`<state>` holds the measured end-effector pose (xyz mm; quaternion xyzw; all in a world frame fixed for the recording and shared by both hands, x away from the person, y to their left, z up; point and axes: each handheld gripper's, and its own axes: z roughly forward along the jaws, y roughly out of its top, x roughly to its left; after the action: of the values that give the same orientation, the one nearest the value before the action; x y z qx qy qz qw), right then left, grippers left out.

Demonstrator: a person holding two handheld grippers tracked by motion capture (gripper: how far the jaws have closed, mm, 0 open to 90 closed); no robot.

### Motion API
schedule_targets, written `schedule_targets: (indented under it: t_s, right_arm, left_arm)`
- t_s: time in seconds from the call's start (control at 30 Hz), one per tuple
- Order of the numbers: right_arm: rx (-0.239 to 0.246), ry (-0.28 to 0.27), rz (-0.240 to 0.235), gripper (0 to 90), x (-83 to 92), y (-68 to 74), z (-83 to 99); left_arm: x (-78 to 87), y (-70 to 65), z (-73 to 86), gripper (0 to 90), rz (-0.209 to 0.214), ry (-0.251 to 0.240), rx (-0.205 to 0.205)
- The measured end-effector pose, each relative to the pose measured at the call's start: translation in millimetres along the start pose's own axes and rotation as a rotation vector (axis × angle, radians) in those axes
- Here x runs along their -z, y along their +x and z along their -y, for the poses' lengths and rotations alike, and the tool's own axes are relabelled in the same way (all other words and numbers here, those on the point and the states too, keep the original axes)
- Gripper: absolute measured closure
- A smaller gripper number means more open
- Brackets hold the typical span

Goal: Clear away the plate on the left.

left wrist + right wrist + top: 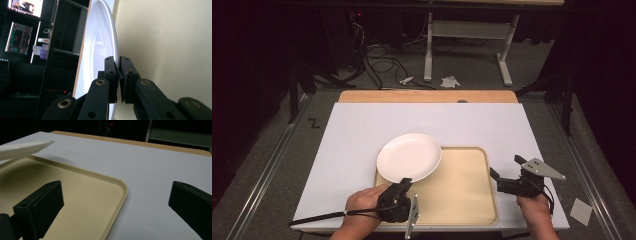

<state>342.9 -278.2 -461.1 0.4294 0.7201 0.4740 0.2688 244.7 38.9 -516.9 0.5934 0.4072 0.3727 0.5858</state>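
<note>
A round white plate (409, 156) hangs over the far left corner of a beige tray (462, 190), lifted off it by its near rim. My left gripper (404, 183) is shut on that rim; in the left gripper view its pads (111, 72) pinch the plate (100, 45) edge-on, with the tray (162, 45) behind. My right gripper (506, 172) rests at the tray's right edge, jaws wide open and empty. In the right gripper view the plate's rim (25, 148) floats above the tray (82, 195), between the open gripper (117, 207) and the table's far side.
The tray lies on a white table top (362, 125) with a wooden strip along its far edge (427, 96). Beyond the table stand a desk frame (467, 45) and loose cables on the floor (377, 65). A slip of paper (581, 211) lies right of the table.
</note>
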Motion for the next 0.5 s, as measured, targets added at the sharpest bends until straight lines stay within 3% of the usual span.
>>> schedule_targets:
  t_s: [0.1,0.27,0.3,0.4,0.43,0.47,0.5]
  right_arm:
    - [0.002,-0.002,-0.001,0.6,-0.1,-0.3,0.0]
    - [0.002,-0.001,0.001,0.6,0.2,-0.8,0.0]
    - [0.002,0.0,0.001,0.6,0.0,-0.7,0.0]
    - [0.003,0.002,0.001,0.6,-0.2,-0.2,0.0]
    - [0.001,0.002,0.001,0.6,0.0,-0.2,-0.1]
    - [0.001,0.0,-0.001,0.6,0.0,-0.4,-0.1]
    - [0.002,0.0,0.001,0.6,0.1,-0.8,-0.1]
  left_arm:
    - [0.1,-4.0,1.2,85.2,0.012,0.003,-0.024]
    - [1.9,-10.4,3.1,85.3,0.024,0.0,-0.021]
    - [2.4,-10.1,3.3,85.3,0.044,0.012,-0.051]
    - [3.0,-15.2,7.7,85.4,0.059,0.01,-0.03]
    - [3.3,-13.6,8.0,85.4,0.077,0.022,-0.07]
    - [3.3,-16.4,9.7,85.3,0.066,0.022,-0.038]
    - [3.3,-16.0,10.4,85.3,0.07,0.03,-0.053]
